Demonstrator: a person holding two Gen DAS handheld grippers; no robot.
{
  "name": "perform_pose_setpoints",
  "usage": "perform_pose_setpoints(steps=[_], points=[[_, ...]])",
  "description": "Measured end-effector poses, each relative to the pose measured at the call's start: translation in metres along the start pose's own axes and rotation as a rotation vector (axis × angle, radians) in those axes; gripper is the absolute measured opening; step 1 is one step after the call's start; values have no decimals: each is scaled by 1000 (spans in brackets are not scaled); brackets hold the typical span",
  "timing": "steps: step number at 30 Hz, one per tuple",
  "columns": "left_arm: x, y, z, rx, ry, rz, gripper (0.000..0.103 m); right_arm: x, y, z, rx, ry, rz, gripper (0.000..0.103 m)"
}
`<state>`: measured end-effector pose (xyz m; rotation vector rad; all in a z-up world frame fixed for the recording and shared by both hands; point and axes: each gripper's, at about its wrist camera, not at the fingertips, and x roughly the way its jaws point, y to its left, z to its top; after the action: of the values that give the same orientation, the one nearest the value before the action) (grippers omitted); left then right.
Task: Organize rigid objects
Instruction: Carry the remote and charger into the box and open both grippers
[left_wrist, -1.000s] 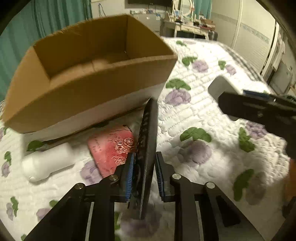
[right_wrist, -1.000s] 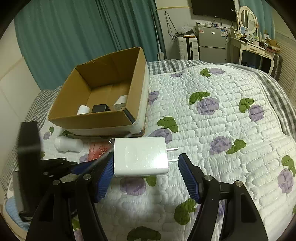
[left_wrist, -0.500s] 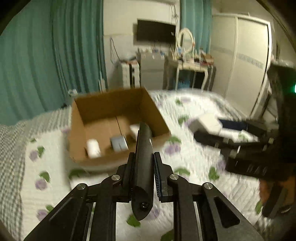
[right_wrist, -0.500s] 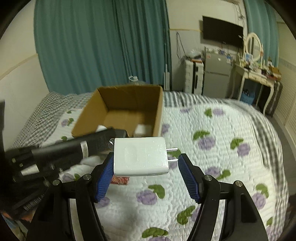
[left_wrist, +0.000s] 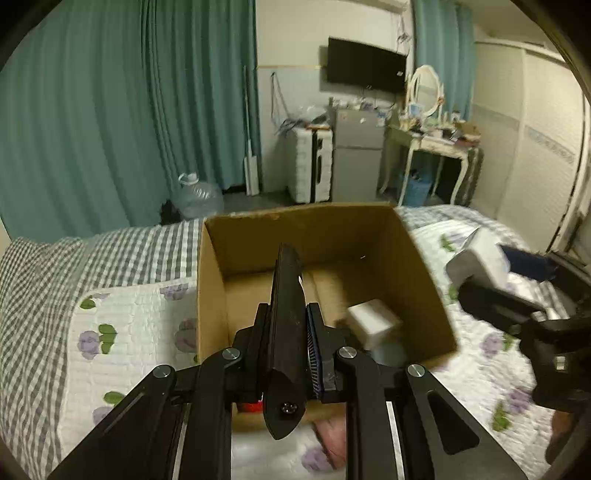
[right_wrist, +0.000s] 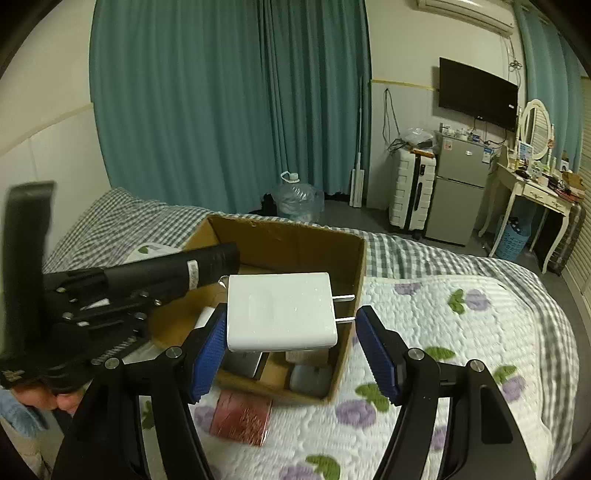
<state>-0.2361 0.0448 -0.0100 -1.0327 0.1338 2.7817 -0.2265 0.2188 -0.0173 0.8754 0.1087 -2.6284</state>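
- Currently, the left gripper (left_wrist: 288, 334) is clamped on a black remote control (left_wrist: 285, 321), which stands edge-up between the pads and points over the open cardboard box (left_wrist: 424, 280).
- Right gripper (right_wrist: 291, 341): a white charger block (right_wrist: 280, 312) sits between its blue pads (right_wrist: 207, 349), prongs pointing toward the right pad. The block touches the left pad; a gap separates the prongs from the right pad, so a firm clamp cannot be confirmed.
- Box location: on the floral quilt (right_wrist: 461, 332), below and ahead of both grippers.
- Box contents: a white block (left_wrist: 373, 321) and a grey item (right_wrist: 308, 374); other contents are unclear.
- A red packet (right_wrist: 240, 417) lies on the quilt just beside the near box wall.
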Motion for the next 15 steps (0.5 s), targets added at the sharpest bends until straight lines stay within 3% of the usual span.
perform_pose_setpoints(steps=[4, 12, 15], points=[[33, -1, -7, 15, 38, 0, 18, 27, -5, -3, 9, 20, 6, 68], [60, 1, -21, 11, 70, -11, 19, 43, -7, -13, 3, 57, -2, 68], [55, 1, -22, 23, 72, 22, 35, 44, -9, -10, 2, 52, -12, 68]])
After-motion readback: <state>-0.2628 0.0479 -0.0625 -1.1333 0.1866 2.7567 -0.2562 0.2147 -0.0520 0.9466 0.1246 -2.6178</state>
